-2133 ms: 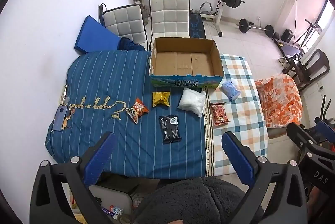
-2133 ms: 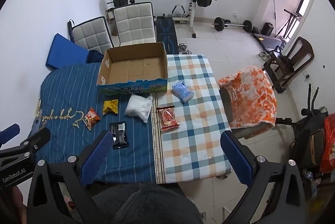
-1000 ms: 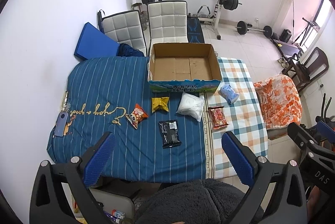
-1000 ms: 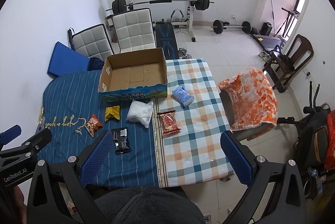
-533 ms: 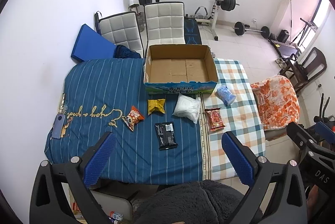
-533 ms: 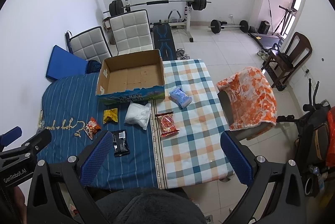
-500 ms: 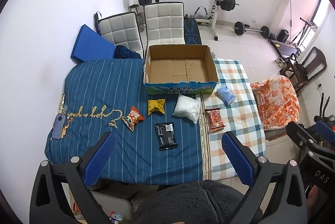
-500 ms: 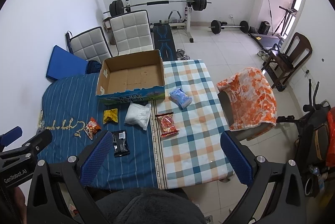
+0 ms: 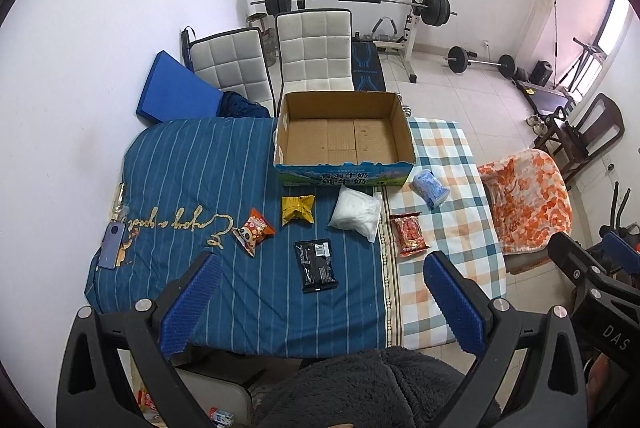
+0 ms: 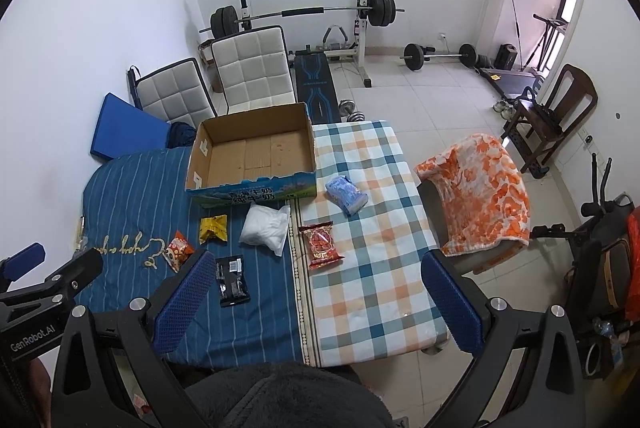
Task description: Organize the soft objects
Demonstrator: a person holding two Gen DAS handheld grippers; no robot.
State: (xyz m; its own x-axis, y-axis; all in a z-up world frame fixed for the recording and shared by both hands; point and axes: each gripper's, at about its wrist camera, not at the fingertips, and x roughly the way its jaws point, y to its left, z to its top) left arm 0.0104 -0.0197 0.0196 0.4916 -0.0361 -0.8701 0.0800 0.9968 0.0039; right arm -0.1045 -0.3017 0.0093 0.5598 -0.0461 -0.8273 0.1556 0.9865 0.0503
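Observation:
An empty cardboard box (image 9: 344, 138) (image 10: 252, 152) sits at the far side of the cloth-covered table (image 9: 192, 168). In front of it lie an orange snack bag (image 9: 253, 230), a yellow packet (image 9: 297, 209), a black packet (image 9: 316, 265), a white soft bag (image 9: 356, 213), a red packet (image 9: 409, 234) and a blue tissue pack (image 9: 430, 187). They also show in the right wrist view: the red packet (image 10: 320, 239), the blue tissue pack (image 10: 346, 194), the white bag (image 10: 266, 224). My left gripper (image 9: 320, 304) and right gripper (image 10: 316, 302) are open and empty, high above the near edge.
Two white padded chairs (image 9: 312, 48) and a blue mat (image 9: 176, 94) stand behind the table. A phone (image 9: 110, 245) lies at the table's left edge. A chair with an orange blanket (image 10: 480, 188) is to the right. A barbell rack (image 10: 304, 12) stands at the back wall.
Both grippers have risen and pulled back a little, so the table looks smaller and farther. Nothing on the table has moved.

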